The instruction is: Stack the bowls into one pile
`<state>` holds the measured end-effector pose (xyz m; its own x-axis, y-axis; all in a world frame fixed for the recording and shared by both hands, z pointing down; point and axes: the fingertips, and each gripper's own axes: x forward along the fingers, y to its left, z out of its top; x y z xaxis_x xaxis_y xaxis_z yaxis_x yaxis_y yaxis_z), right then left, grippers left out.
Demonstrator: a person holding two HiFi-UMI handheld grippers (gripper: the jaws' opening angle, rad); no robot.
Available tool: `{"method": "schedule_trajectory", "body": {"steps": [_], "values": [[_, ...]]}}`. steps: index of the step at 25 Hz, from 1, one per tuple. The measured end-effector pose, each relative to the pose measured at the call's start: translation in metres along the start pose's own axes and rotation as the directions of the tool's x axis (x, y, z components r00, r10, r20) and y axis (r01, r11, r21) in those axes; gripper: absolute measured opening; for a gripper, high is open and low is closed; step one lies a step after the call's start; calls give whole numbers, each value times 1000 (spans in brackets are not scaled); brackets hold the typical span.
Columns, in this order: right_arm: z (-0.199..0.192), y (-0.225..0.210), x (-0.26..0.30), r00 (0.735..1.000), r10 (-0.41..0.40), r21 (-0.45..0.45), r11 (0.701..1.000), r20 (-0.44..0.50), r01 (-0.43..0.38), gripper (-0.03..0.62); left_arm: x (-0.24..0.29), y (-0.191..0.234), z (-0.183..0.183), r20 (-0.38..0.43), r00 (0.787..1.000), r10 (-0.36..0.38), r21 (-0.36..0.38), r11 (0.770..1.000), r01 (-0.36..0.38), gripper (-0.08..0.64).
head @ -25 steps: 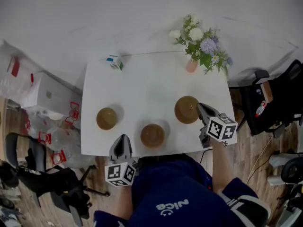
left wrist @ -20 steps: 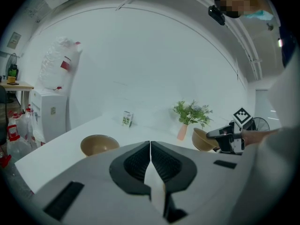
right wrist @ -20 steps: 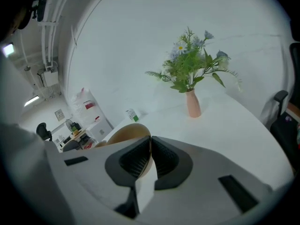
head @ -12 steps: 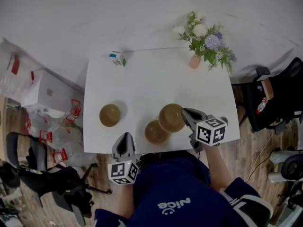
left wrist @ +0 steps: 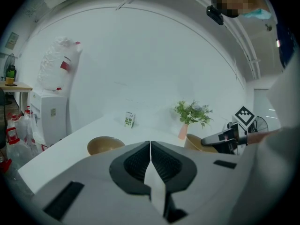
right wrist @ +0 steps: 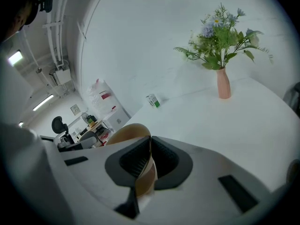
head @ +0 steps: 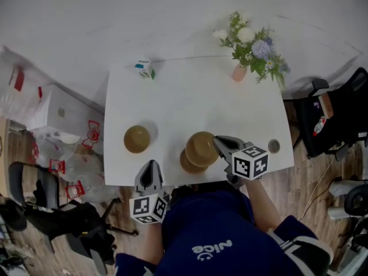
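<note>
- the right claw point(head: 219, 145) is closed narrow on the rim of the held bowl point(head: 200, 147). its own view shows the brown wall pinched between the pads point(right wrist: 140, 161).
- the held bowl sits at the lower middle of the head view, mouth up. it lies to the left of the claw's tips, which bite it on its right edge.
- the relation that matters: the held bowl overlaps the middle bowl point(head: 184, 164), which rests on the tabletop point(head: 172, 102) near its front edge. only a crescent of that bowl shows, at the lower left of the held one.
- so the held bowl looks offset toward the upper right of its target. whether the two touch i cannot tell.
- my judgement: the next move is a small shift toward the lower left of the frame, then a drop to nest it. a bowl is round, so no long axis to line up; keeping the mouth level is what counts.
- the left claw point(head: 150, 167) is closed and empty, off the tabletop's front edge at the lower left.
- the left bowl point(head: 137, 138) stands well apart from the pair, just above that claw, so the left hand is the nearer one for it.
</note>
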<state>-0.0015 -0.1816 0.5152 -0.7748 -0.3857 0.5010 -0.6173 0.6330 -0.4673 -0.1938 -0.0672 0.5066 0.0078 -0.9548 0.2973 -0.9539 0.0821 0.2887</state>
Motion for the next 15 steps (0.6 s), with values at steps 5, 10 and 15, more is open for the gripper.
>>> {"method": "schedule_trajectory", "body": {"steps": [5,10,15], "values": [[-13,12,11,999,26,-5,1000,-44,-27,34,0,3,0,-2,1000,-7,-3,1000,7,21],[-31,19,20,994,29,-44,998,-110,-34,34,0,4,-2,-3,1000,-10,-7,1000,10,21],[-43,20,27,988,24,-64,997,-153,-34,34,-4,7,-4,0,1000,2,-16,1000,-2,21]]}}
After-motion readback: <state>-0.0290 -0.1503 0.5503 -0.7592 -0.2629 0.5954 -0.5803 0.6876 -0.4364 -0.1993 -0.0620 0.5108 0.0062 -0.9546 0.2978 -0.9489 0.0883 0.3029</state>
